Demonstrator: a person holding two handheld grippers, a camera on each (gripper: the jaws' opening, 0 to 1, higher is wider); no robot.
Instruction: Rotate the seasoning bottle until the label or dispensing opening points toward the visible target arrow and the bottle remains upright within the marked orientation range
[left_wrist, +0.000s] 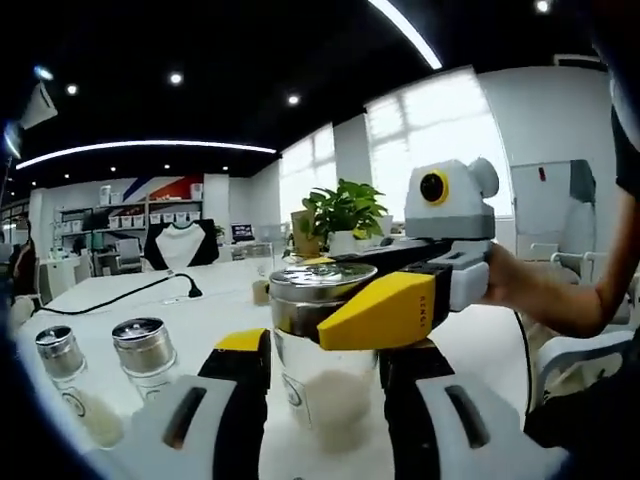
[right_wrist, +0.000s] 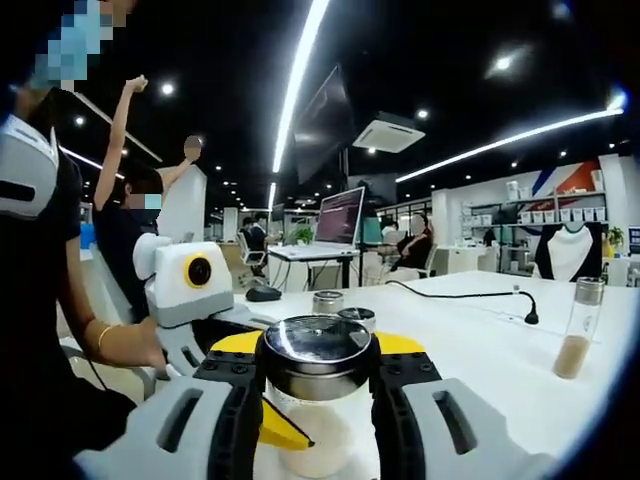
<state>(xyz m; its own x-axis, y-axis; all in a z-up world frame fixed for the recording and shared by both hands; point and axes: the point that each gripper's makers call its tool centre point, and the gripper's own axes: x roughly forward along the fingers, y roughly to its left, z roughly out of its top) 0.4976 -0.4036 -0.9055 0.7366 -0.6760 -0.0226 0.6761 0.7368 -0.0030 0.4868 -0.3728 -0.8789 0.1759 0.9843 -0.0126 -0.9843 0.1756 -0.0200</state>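
Fingers (right_wrist: 238, 420) of both grippers hide the seasoning bottle (right_wrist: 318, 385) sides.

**Grippers and hands: pose and state**

Left gripper (left_wrist: 325, 375): jaws upright, closed against the seasoning bottle (left_wrist: 318, 385) body.
Right gripper (right_wrist: 318, 395): jaws clamped on the bottle's cap, reaching in level.
Right hand (left_wrist: 500, 278): grasps the right gripper's rear, forearm extended.

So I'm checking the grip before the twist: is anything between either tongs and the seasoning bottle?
Nothing visible. The left tongs flank the seasoning bottle's glass body, and the right tongs clamp around its metal cap.
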